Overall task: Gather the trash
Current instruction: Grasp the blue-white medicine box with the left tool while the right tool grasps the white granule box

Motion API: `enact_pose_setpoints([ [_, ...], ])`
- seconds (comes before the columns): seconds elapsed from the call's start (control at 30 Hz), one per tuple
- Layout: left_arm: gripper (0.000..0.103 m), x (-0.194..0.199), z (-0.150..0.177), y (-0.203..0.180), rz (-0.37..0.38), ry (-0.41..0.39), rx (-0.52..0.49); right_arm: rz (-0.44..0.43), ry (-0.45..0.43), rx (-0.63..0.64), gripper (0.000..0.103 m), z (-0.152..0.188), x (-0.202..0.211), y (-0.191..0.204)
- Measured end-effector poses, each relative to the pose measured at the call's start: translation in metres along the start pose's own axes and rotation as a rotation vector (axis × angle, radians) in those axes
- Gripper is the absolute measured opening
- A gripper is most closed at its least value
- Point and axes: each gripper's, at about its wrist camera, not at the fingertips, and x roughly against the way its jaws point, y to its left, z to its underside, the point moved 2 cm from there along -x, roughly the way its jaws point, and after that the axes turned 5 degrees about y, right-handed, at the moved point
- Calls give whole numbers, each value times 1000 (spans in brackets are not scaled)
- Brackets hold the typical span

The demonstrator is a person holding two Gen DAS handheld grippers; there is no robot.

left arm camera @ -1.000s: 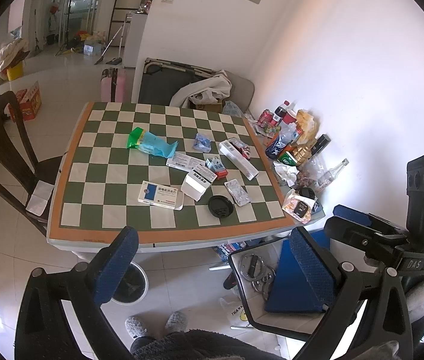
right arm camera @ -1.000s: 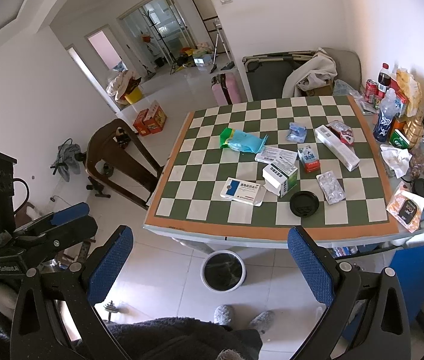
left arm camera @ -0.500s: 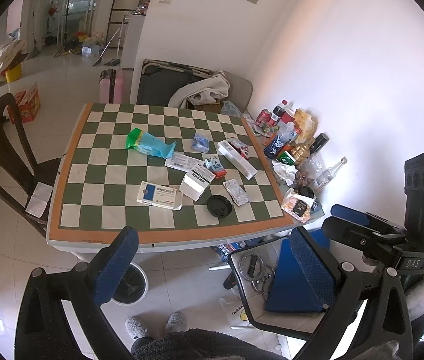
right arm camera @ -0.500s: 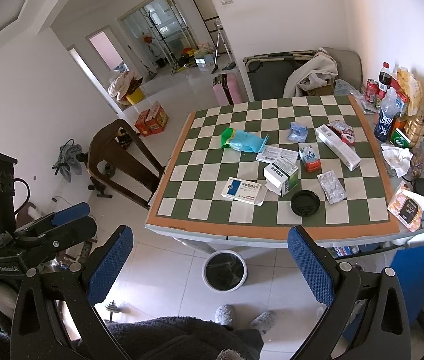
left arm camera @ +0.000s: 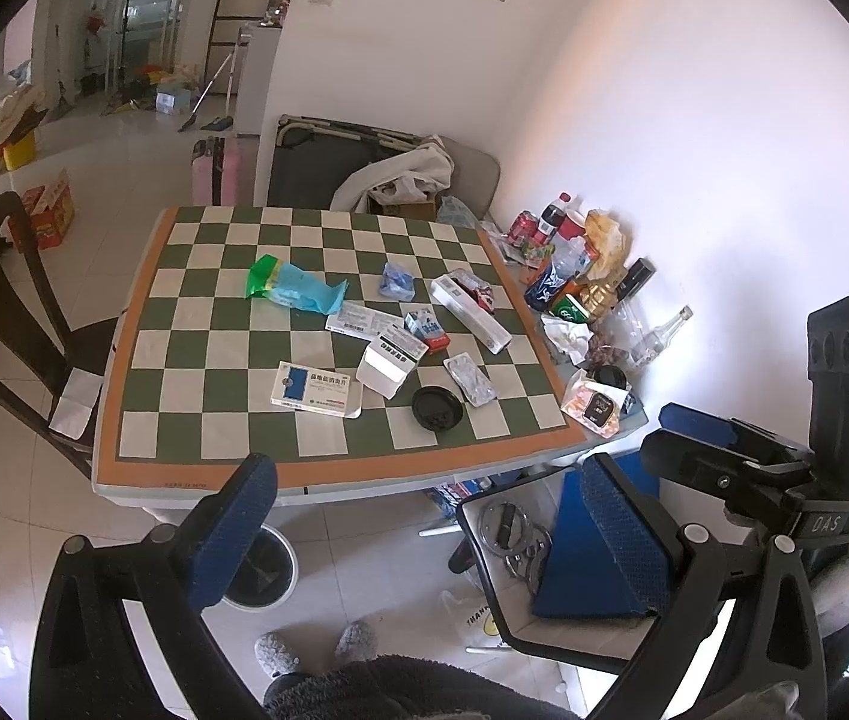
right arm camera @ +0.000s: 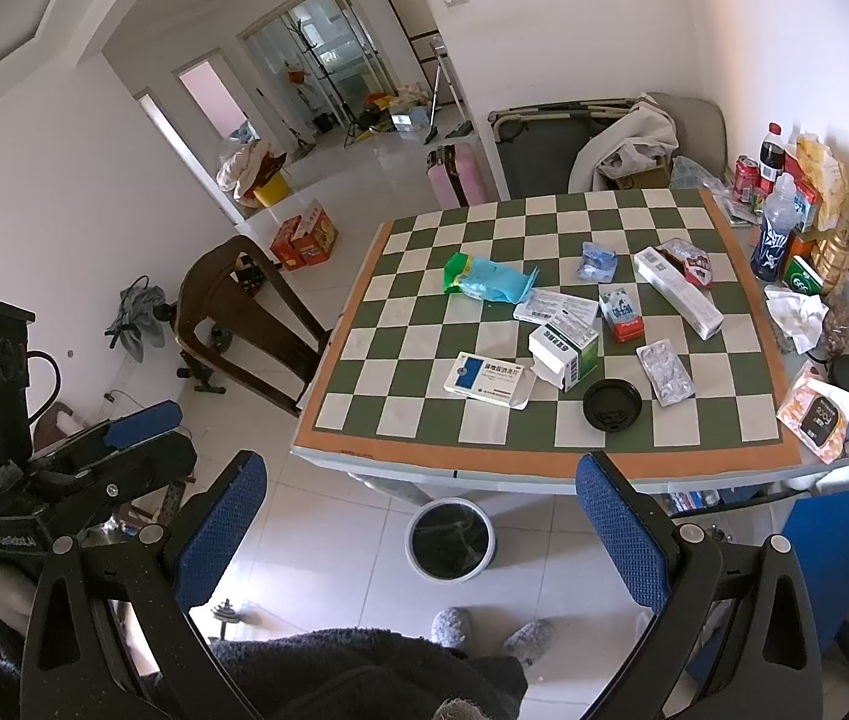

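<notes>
Trash lies on the green-and-white checkered table (left arm camera: 142, 420) (right arm camera: 352, 429): a blue-and-white medicine box (left arm camera: 316, 389) (right arm camera: 484, 378), an open white-green carton (left arm camera: 391, 357) (right arm camera: 562, 347), a black cup lid (left arm camera: 437, 409) (right arm camera: 611, 405), a blister pack (left arm camera: 470, 378) (right arm camera: 665, 373), a teal-green wrapper (left arm camera: 295, 287) (right arm camera: 484, 279) and a long white box (left arm camera: 469, 312) (right arm camera: 677, 292). A small waste bin (right arm camera: 451, 540) (left arm camera: 265, 567) stands on the floor under the near edge. My left gripper (left arm camera: 424, 534) and right gripper (right arm camera: 424, 531) are open and empty, held well short of the table.
Bottles, cans and snack packs (right arm camera: 796, 216) crowd the table's right edge by the wall. A dark wooden chair (right arm camera: 244, 312) stands at the left. A blue chair with a tray (left arm camera: 580, 546) stands at the lower right. My slippered feet (right arm camera: 484, 630) are below.
Both views have shifted only slightly; the table sits a little lower in the left wrist view. Nothing on the table has moved and both grippers stay open.
</notes>
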Motion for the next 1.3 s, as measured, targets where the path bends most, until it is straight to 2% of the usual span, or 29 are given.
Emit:
enact_pose_setpoints([
  [0.1, 103, 0, -4, -2, -1, 5, -4, -2, 0, -2, 103, 0, 0, -1],
  [0.17, 103, -1, -7, -1, -30, 0, -10, 0, -2, -9, 103, 0, 0, -1],
  [0.3, 103, -16, -12, 16, -192, -39, -40, 85, -33, -72, 103, 2, -1, 0],
  [0.4, 103, -45, -21, 35, -327, -41, -44, 155, -44, -133, 103, 4, -12, -4],
  [0.47, 103, -76, -28, 53, -398, -4, -26, 205, -38, -214, 103, 4, -27, -14],
  [0.57, 103, -126, -35, 85, -459, 81, 29, 255, -24, -288, 103, -1, -54, -35],
  [0.67, 103, -176, -35, 115, -500, 182, 87, 296, 26, -329, 103, -17, -95, -62],
  [0.83, 103, -246, -30, 149, -604, 312, 160, 407, 190, -197, 103, -65, -197, -104],
  [0.97, 103, -306, -25, 176, -662, 432, 295, 445, 364, -16, 103, -104, -300, -132],
  [1.17, 103, -365, -25, 196, -661, 554, 458, 470, 574, 250, 103, -132, -416, -154],
  [1.3, 103, -381, -22, 203, -617, 595, 607, 433, 686, 329, 103, -131, -465, -165],
])
